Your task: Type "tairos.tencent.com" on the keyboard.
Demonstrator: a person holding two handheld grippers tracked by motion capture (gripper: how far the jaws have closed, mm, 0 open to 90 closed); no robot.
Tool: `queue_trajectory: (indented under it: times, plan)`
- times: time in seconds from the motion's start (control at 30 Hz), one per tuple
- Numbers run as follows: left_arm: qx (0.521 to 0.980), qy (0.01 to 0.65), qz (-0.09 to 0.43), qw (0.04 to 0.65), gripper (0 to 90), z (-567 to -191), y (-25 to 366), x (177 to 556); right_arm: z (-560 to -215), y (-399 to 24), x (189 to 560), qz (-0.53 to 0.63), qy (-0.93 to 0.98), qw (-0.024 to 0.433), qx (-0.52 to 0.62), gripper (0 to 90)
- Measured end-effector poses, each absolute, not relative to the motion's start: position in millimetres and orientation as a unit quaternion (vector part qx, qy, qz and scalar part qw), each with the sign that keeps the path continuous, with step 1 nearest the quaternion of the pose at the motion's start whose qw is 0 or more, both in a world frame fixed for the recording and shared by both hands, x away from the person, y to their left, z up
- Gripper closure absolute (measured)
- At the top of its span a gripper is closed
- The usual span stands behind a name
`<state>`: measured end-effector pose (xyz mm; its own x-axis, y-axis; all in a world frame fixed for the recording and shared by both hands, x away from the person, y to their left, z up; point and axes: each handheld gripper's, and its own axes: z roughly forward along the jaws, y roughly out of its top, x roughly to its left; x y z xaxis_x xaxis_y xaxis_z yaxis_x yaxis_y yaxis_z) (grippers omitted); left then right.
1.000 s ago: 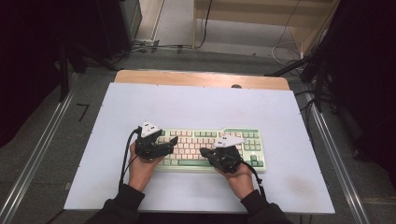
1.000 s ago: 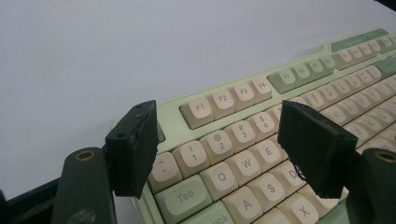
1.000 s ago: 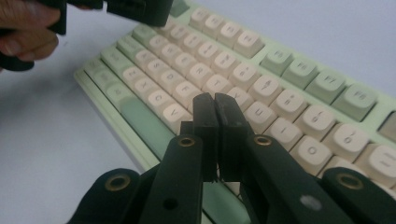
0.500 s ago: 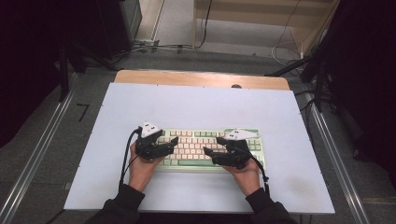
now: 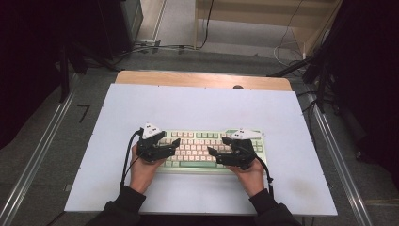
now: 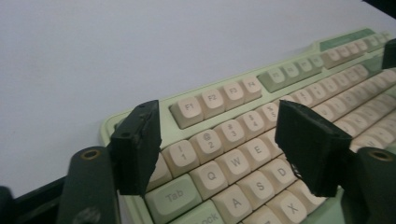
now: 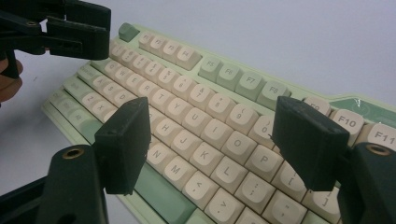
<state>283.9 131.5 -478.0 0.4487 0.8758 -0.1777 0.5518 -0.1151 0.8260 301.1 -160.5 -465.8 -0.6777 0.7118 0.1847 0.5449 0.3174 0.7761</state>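
A green keyboard (image 5: pixel 211 148) with cream keys lies flat near the table's front edge. My left gripper (image 5: pixel 175 145) hovers over its left end, open; its jaws have just been closing a little, with nothing gripped. In the left gripper view the left gripper (image 6: pixel 217 144) has the number and Q, W, E keys (image 6: pixel 233 161) below the gap. My right gripper (image 5: pixel 217 151) is over the right half, open; its jaws have just been opening, with nothing between the pads. In the right gripper view the right gripper (image 7: pixel 210 140) straddles the letter keys (image 7: pixel 205 154), and the left gripper (image 7: pixel 70 28) appears at the upper left.
A white sheet (image 5: pixel 202 108) covers the table, with a wooden strip (image 5: pixel 202 79) along its far edge. Metal rails (image 5: pixel 42 155) run along both sides. Cables (image 5: pixel 155 47) lie on the floor beyond the table.
The right gripper's jaws went from shut to open, and that hand shifted slightly right over the keyboard. The left hand stayed where it was.
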Motion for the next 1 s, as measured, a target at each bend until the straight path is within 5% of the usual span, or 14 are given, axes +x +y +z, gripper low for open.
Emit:
queue_trajectory:
  times: [0.2,0.43,1.0]
  plan:
    - [0.736,0.472,0.166,0.457,49.3,-478,127,281,-465,-166,302,0.434,0.804,0.098,0.394,26.5]
    - [0.757,0.435,0.102,0.476,90.0,-478,122,278,-466,-168,303,0.432,0.803,0.098,0.399,26.7]
    - [0.806,0.407,0.087,0.421,90.0,-487,100,272,-466,-171,303,0.435,0.799,0.096,0.404,27.2]
